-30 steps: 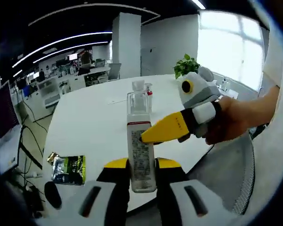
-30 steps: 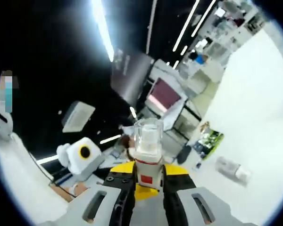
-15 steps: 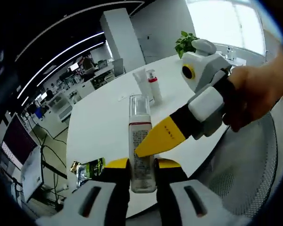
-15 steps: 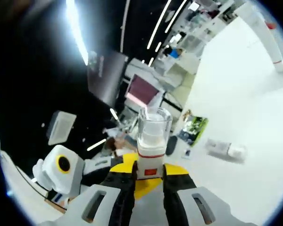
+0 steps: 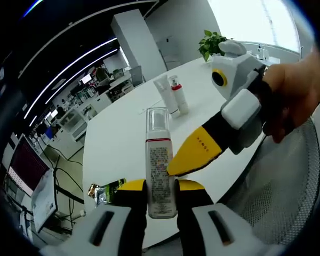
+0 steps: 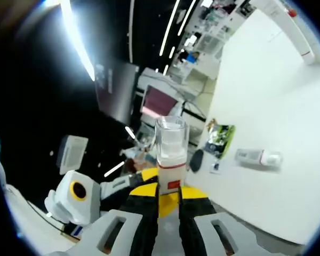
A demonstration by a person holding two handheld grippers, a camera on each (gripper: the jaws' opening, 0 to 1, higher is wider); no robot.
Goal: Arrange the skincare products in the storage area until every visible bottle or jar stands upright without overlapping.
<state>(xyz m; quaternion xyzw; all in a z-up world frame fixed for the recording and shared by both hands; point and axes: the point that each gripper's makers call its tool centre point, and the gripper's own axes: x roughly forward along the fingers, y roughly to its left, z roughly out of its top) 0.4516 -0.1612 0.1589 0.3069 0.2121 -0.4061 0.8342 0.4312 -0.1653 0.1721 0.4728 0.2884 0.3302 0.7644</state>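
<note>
Hanging in the air off the white counter's (image 5: 122, 144) edge, 1 clear-capped pump bottle (image 5: 160, 160) is clamped by both left gripper (image 5: 161, 188) and right gripper (image 6: 168, 194), so next comes standing it upright beside the 2 bottles (image 5: 173, 96) on the counter.

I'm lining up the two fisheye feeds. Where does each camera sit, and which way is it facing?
Left gripper view: rides the left gripper, looking along its jaws over the white table; the right gripper and a hand enter from the right.
Right gripper view: rides the right gripper, rolled, facing the office, table at right; the left gripper shows lower left.
Shared: the clear-capped bottle between both jaw pairs.
</note>
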